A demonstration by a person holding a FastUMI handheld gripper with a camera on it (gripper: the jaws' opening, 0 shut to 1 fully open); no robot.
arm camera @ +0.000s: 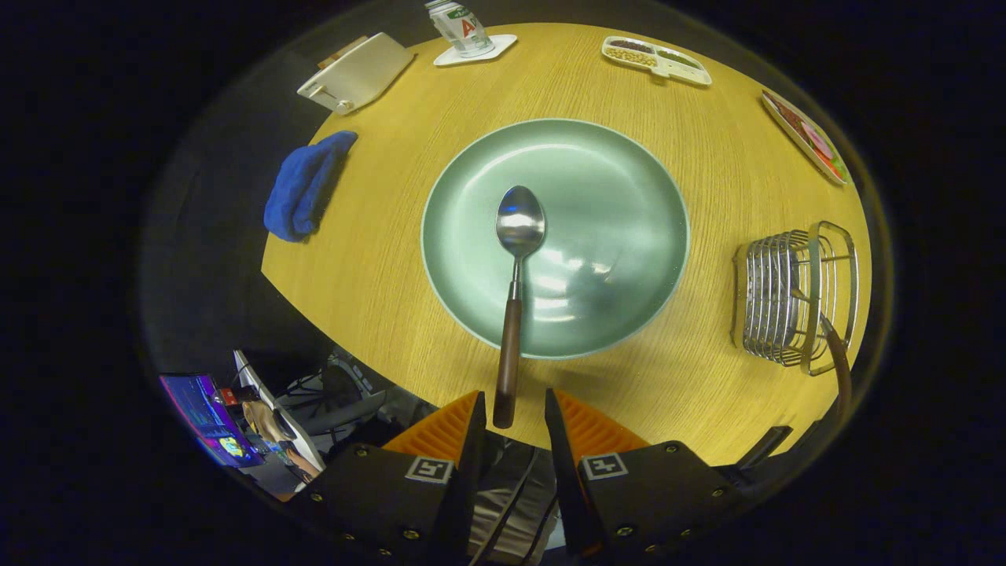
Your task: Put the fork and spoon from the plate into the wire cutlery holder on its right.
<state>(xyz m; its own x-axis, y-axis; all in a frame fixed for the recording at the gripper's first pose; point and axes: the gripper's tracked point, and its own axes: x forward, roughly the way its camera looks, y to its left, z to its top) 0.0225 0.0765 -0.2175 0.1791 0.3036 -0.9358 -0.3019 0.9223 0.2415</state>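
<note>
From my seat, the gripper (512,405) has its fingers apart, and the brown handle end of the spoon (515,275) sits in the gap between the fingertips; I see space on both sides of it, so neither finger presses on it. The spoon runs straight ahead from there, handle crossing the near rim of the green plate (613,196), bowl lying face up near the plate's middle. The plate rests on the round wooden table (377,259). To the right of the plate, well apart from it, stands the wire cutlery holder (794,295), with a dark handle sticking out of its near end; I cannot tell what utensil it belongs to. Left of the plate lies a blue cloth (305,185). At the table's far edge I see a white box (357,71), a can on a coaster (460,27), and a divided snack tray (656,59).
</note>
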